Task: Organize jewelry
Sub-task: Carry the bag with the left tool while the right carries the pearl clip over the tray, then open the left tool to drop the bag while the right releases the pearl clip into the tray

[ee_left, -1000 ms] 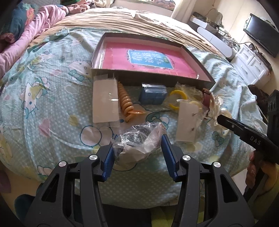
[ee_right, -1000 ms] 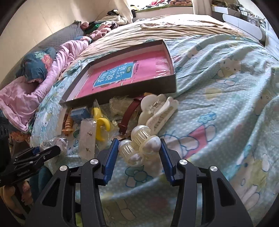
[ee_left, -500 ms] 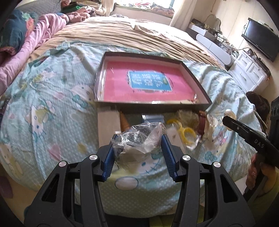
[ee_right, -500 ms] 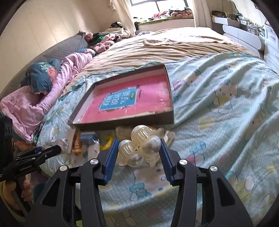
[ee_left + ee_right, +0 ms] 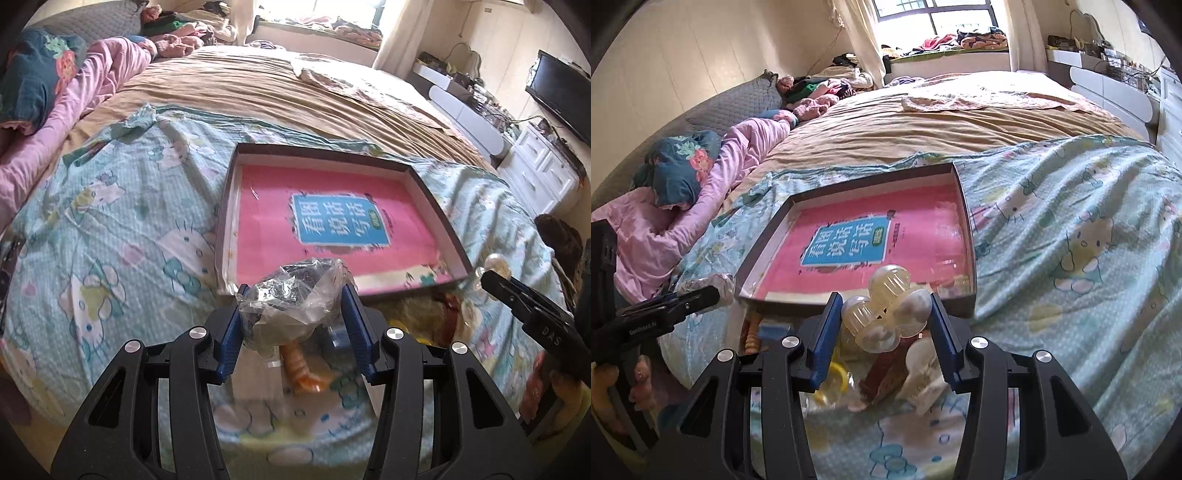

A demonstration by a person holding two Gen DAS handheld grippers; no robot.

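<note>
My left gripper (image 5: 293, 306) is shut on a crumpled clear plastic bag of jewelry (image 5: 295, 295) and holds it above the bed, just before the near wall of a shallow brown box (image 5: 226, 206) with a pink book inside. My right gripper (image 5: 884, 314) is shut on a cluster of translucent cream hair clips (image 5: 886, 310) and holds it near the box (image 5: 971, 254). Below lie an orange spiral hair tie (image 5: 303, 369), a yellow ring (image 5: 836, 373), a brown strap (image 5: 886, 365) and a white claw clip (image 5: 923, 373).
The bed has a blue cartoon-print sheet (image 5: 110, 236), a tan blanket (image 5: 258, 92) behind the box, and pink bedding (image 5: 74, 96) at far left. A white dresser (image 5: 543, 170) and a TV (image 5: 561, 96) stand at right.
Both grippers have risen and moved forward toward the box with their loads still held. The loose items on the sheet now lie beneath and behind the fingers.
</note>
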